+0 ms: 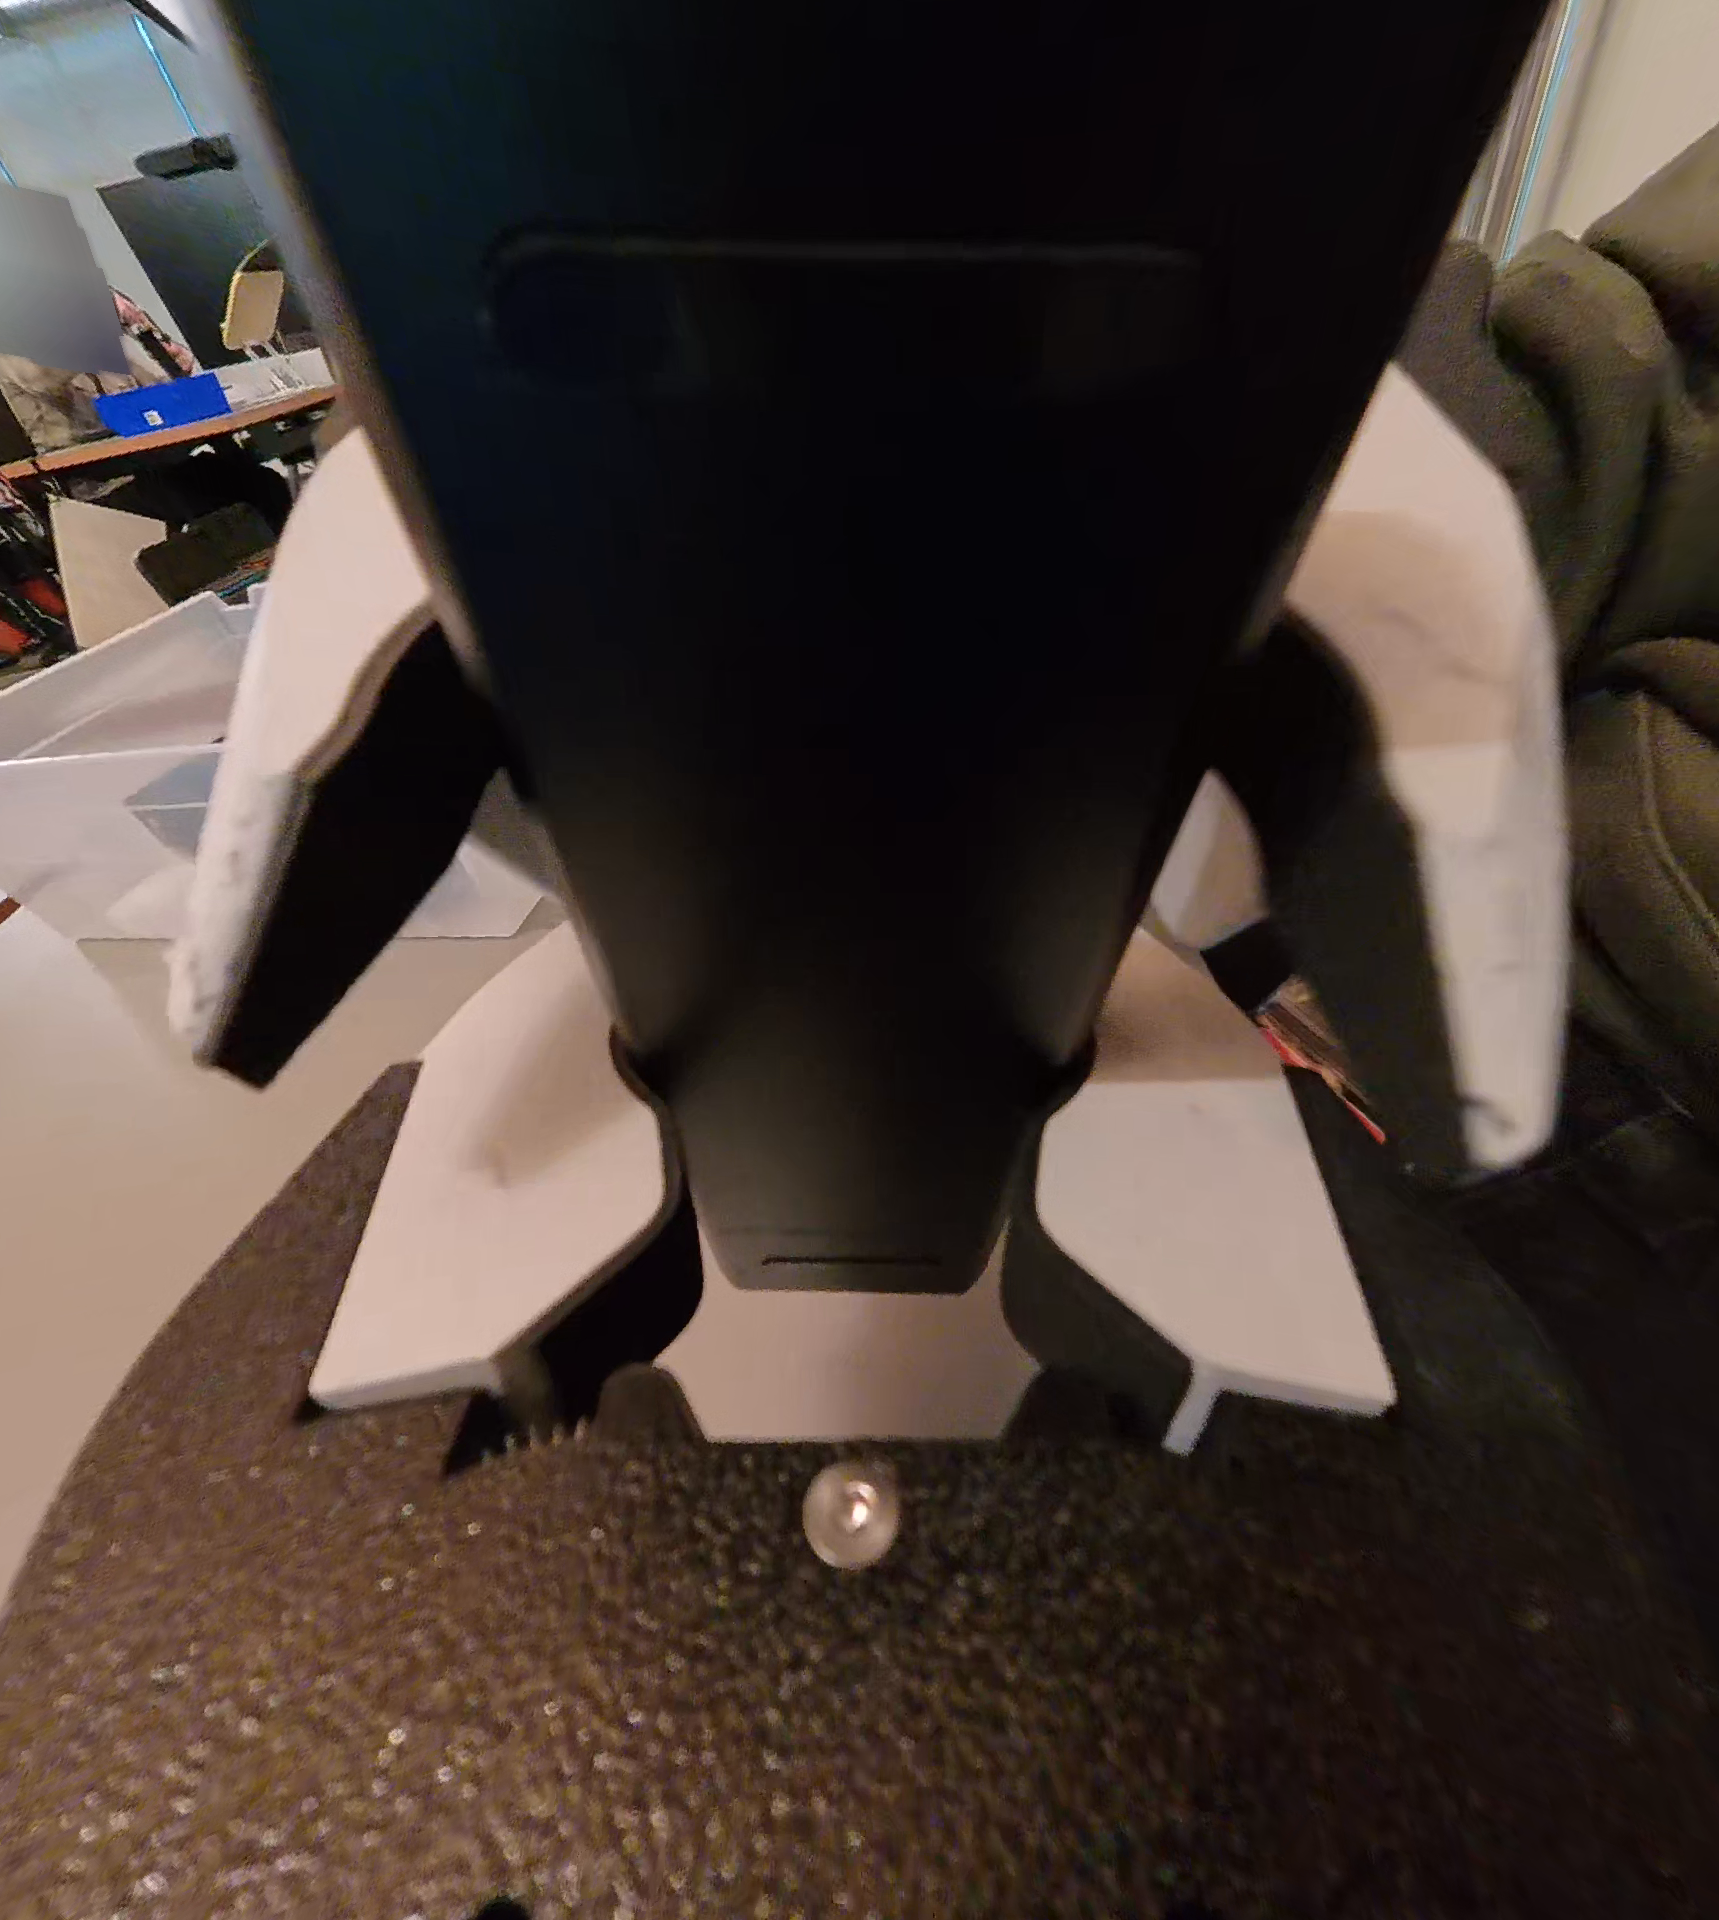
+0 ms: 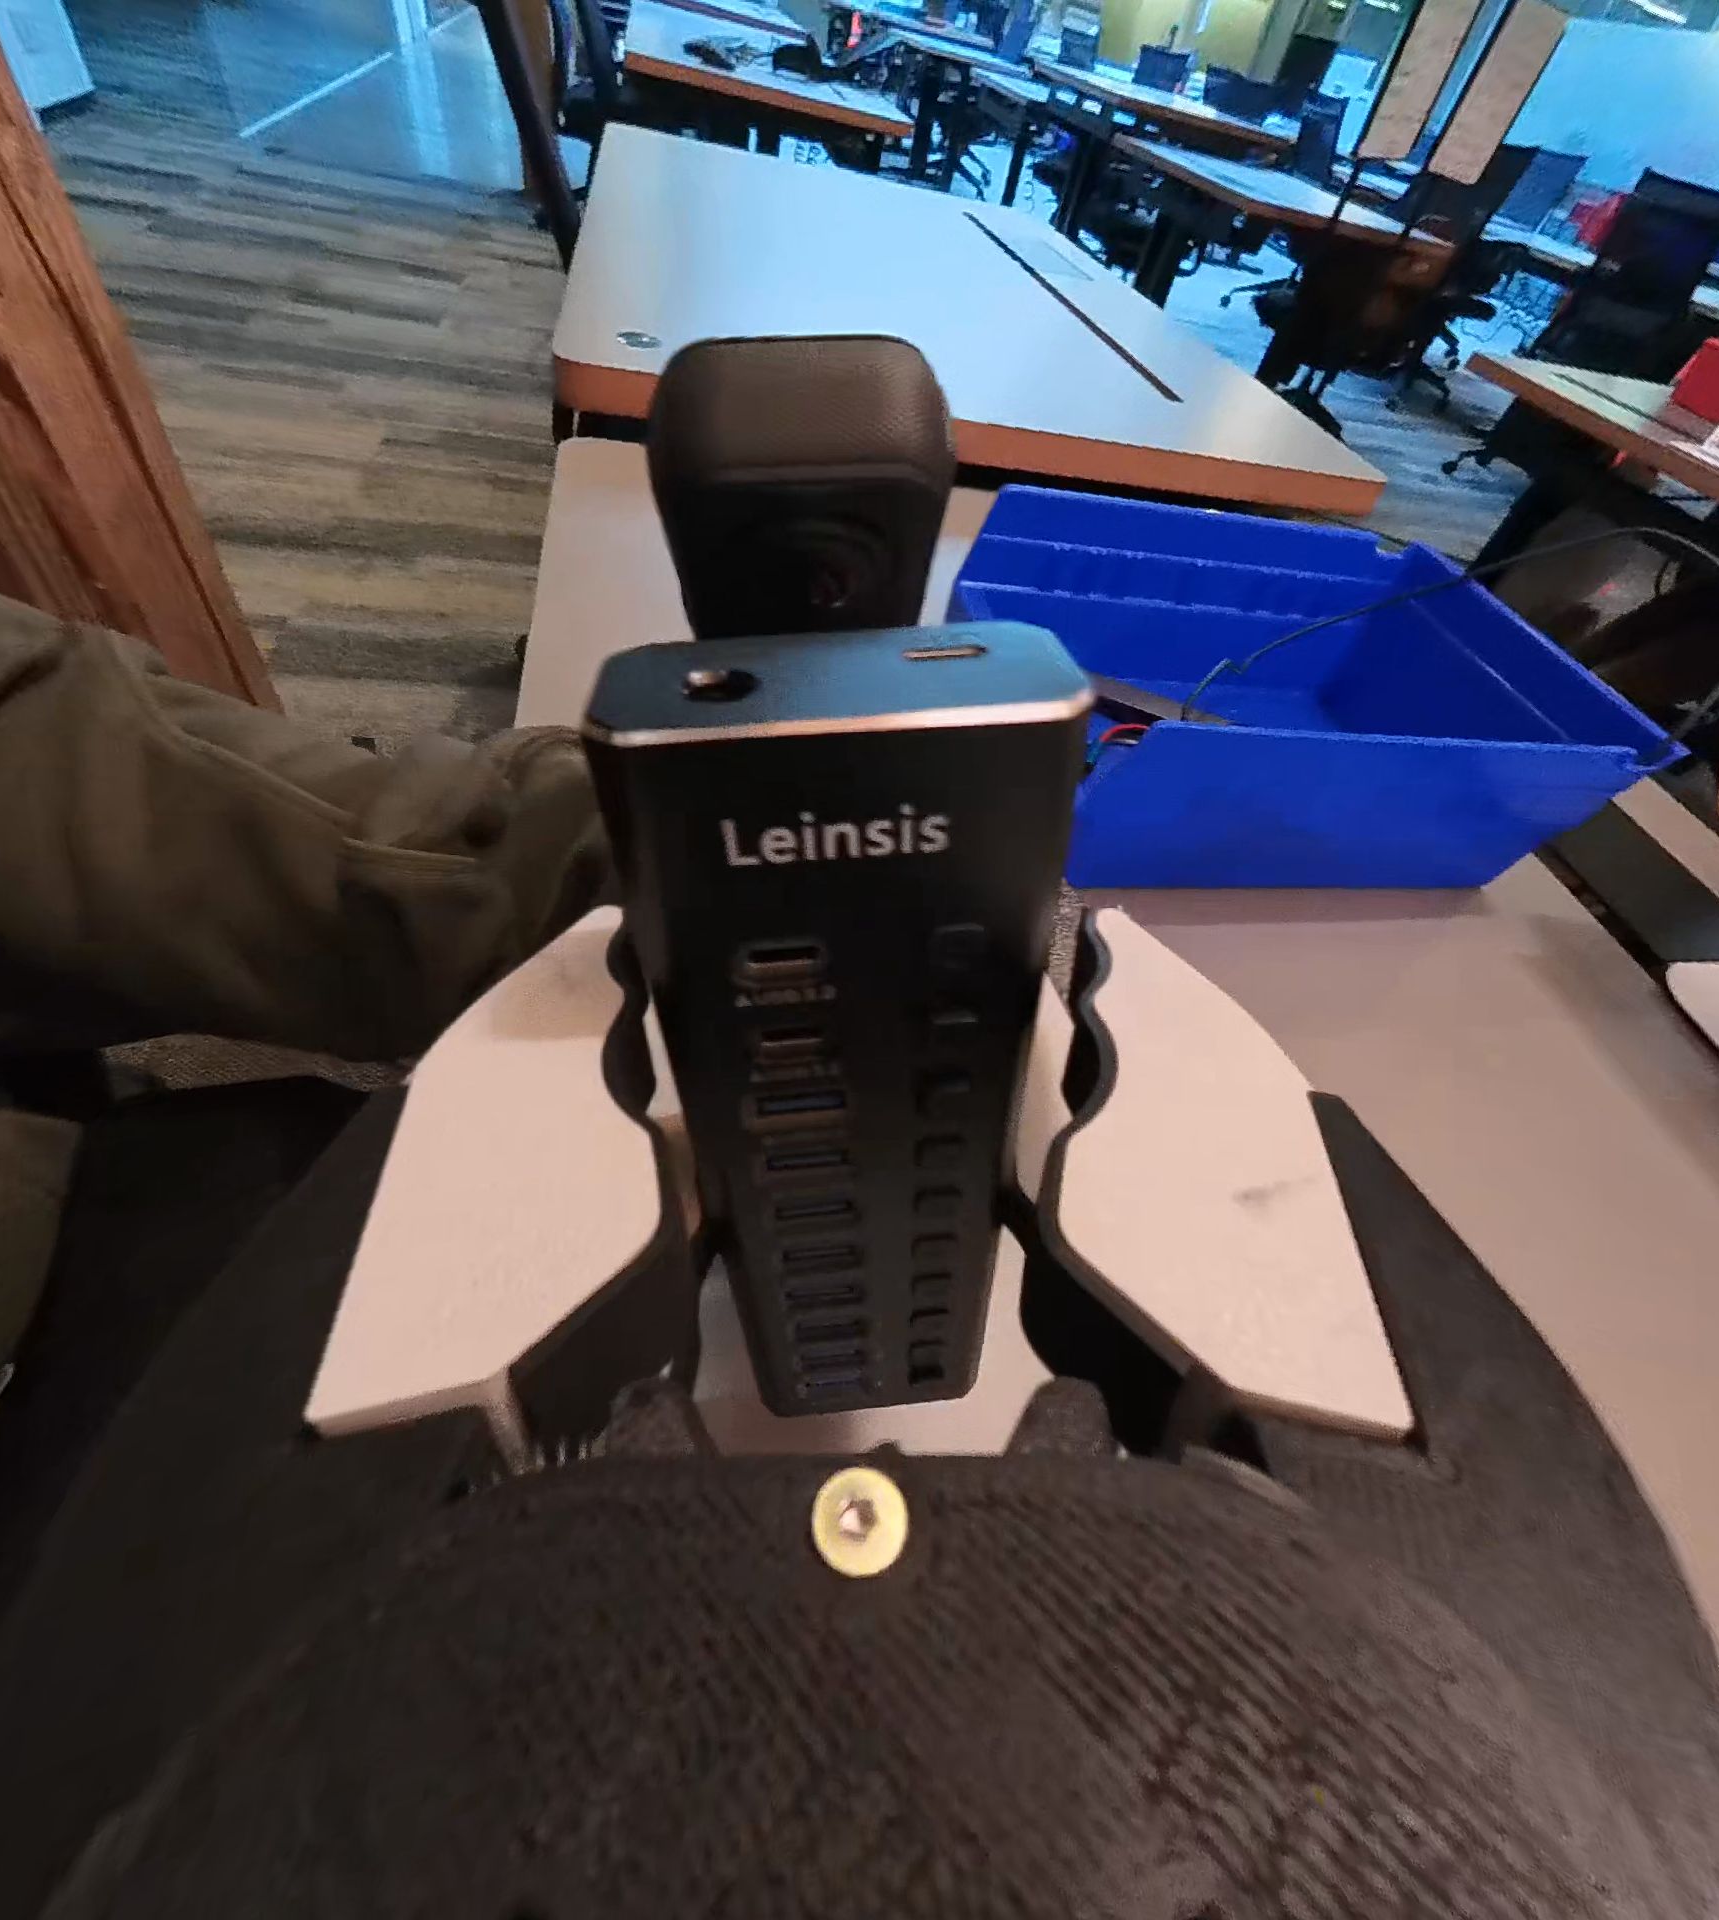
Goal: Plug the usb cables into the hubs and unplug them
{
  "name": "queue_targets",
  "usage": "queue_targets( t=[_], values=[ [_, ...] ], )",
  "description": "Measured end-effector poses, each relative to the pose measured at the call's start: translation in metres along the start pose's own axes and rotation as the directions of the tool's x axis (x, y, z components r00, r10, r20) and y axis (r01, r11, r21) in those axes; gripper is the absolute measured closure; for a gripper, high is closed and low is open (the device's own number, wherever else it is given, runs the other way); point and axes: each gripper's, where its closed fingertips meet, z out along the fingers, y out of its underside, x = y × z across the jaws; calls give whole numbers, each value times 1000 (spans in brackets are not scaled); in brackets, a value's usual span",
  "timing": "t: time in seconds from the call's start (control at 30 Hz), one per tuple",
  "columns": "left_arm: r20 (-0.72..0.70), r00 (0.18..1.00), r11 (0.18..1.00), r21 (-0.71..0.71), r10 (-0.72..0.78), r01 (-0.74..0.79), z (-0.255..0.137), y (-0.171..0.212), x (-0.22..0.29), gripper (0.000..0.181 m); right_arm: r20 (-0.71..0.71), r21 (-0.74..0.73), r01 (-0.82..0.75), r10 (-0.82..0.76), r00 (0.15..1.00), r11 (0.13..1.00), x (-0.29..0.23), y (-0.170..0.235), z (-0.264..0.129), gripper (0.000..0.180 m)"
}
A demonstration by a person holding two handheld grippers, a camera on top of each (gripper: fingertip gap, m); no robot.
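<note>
A long black USB hub (image 2: 834, 1039) with two rows of ports is held above the table between both grippers. In the right wrist view its port face looks at the camera, and no cable is plugged into it. My right gripper (image 2: 855, 935) is shut on the hub's sides. In the left wrist view the hub's plain dark back (image 1: 850, 727) fills the middle. My left gripper (image 1: 850, 1060) is shut on its near end. The right gripper's white fingers (image 1: 315, 831) show farther off, around the hub. The left gripper's camera (image 2: 803, 499) shows behind the hub.
A blue bin (image 2: 1354, 790) stands on the table to the right, with a thin black cable (image 2: 1457, 603) running into it. A white tray (image 1: 55, 790) lies to the left. A person's olive sleeve (image 2: 159, 831) is close on the left. Office desks and chairs stand behind. One gripper's finger ends stand about 9 cm off the other's.
</note>
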Motion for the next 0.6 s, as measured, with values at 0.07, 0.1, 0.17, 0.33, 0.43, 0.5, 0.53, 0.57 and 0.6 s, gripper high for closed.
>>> queue_targets(
  t=[0.07,0.1,0.17,0.33,0.43,0.5,0.53,0.57,0.6],
  values=[
    [-3,1000,1000,7,-2,2,0,0,0,110,-2,2,-6,6,1000,1000,1,1,1,98],
    [-2,1000,1000,-4,-5,5,1,2,0,111,-8,3,2,-2,1000,1000,0,1,2,101],
    [11,1000,1000,-21,4,-4,0,6,-2,111,-15,-23,19,-19,1000,1000,1,4,3,110],
    [48,999,999,42,-15,13,-1,-3,-8,109,-20,-55,24,-25,999,998,5,0,-3,111],
    [133,987,995,61,-86,79,-4,2,-24,101,-85,-126,76,-87,993,989,20,-7,-14,111],
    [217,973,996,19,-84,81,-9,12,-37,95,-158,-173,122,-150,976,977,38,-16,-31,111],
    [244,967,997,-5,-77,80,-13,16,-42,95,-212,-196,130,-172,962,972,51,-21,-43,111],
    [263,962,997,-16,-71,78,-16,18,-44,95,-259,-242,133,-196,946,961,68,-24,-58,111],
    [273,959,997,-11,-71,77,-19,17,-46,96,-306,-301,132,-227,924,944,87,-24,-74,111]
  ],
)
